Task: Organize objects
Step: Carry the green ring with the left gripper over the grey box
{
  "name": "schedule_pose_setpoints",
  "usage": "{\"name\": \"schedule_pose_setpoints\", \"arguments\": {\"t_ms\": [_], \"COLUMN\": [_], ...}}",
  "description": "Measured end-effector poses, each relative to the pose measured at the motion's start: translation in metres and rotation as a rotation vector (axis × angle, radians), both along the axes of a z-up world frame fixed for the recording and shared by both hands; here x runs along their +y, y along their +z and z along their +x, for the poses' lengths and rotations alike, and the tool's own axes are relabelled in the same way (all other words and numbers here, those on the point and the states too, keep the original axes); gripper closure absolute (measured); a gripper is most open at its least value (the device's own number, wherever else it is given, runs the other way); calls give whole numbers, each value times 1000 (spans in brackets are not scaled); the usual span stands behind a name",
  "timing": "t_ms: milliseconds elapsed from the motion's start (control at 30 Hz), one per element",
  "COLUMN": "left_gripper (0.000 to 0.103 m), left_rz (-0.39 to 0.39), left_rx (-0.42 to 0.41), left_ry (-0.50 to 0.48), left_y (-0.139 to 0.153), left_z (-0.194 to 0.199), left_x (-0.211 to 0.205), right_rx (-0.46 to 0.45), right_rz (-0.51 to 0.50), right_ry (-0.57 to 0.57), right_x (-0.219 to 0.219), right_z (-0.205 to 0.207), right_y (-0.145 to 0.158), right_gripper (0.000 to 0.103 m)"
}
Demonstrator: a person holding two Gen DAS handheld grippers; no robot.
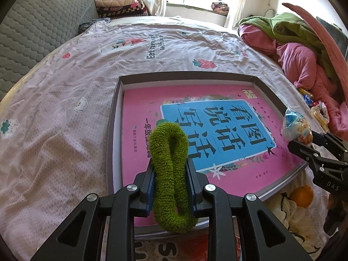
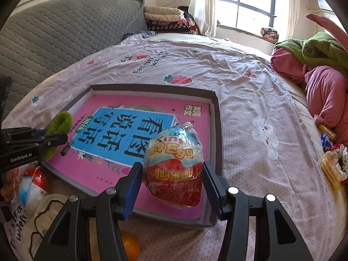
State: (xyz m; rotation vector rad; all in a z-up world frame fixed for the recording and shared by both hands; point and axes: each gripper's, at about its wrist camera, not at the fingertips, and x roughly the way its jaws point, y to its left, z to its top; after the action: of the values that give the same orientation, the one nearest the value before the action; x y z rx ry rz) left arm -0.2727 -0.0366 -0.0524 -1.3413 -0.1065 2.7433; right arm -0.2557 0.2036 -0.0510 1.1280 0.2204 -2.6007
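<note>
My left gripper (image 1: 170, 163) is shut on a fuzzy green scrunchie (image 1: 169, 150), squeezed into a long loop between the pads. It hangs over the near left part of a pink book (image 1: 141, 113) lying in a shallow grey box (image 1: 187, 76) on the bed. My right gripper (image 2: 173, 167) is shut on a plastic-wrapped red and blue toy egg (image 2: 174, 163), held above the near right corner of the box (image 2: 152, 87) and the book (image 2: 195, 117). The right wrist view shows the left gripper (image 2: 54, 139) and scrunchie (image 2: 62, 119) at left. The left wrist view shows the egg (image 1: 295, 126) at right.
An orange (image 2: 130, 245) lies on the sheet in front of the box. Another toy egg (image 2: 32, 184) and a bag sit at the near left. Snack packets (image 2: 332, 163) and a heap of pink and green clothes (image 1: 300, 65) lie at right. A grey quilted headboard (image 1: 32, 32) runs along the left.
</note>
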Motion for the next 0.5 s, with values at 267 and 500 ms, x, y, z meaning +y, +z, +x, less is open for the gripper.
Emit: {"name": "schedule_pose_setpoints", "arguments": {"t_ms": [267, 500], "left_gripper": [76, 76], "left_rz": [0, -10], "left_rx": [-12, -22], "left_ry": [9, 7], "left_y": [-3, -7], "left_z": [1, 0], "left_x": [0, 1], "right_rx": [-17, -19], "right_rz": [-15, -10], "right_ry": [-24, -28], "right_x": [6, 6], "right_z": [-3, -3], "right_y": [-5, -4], "right_gripper": [47, 47]}}
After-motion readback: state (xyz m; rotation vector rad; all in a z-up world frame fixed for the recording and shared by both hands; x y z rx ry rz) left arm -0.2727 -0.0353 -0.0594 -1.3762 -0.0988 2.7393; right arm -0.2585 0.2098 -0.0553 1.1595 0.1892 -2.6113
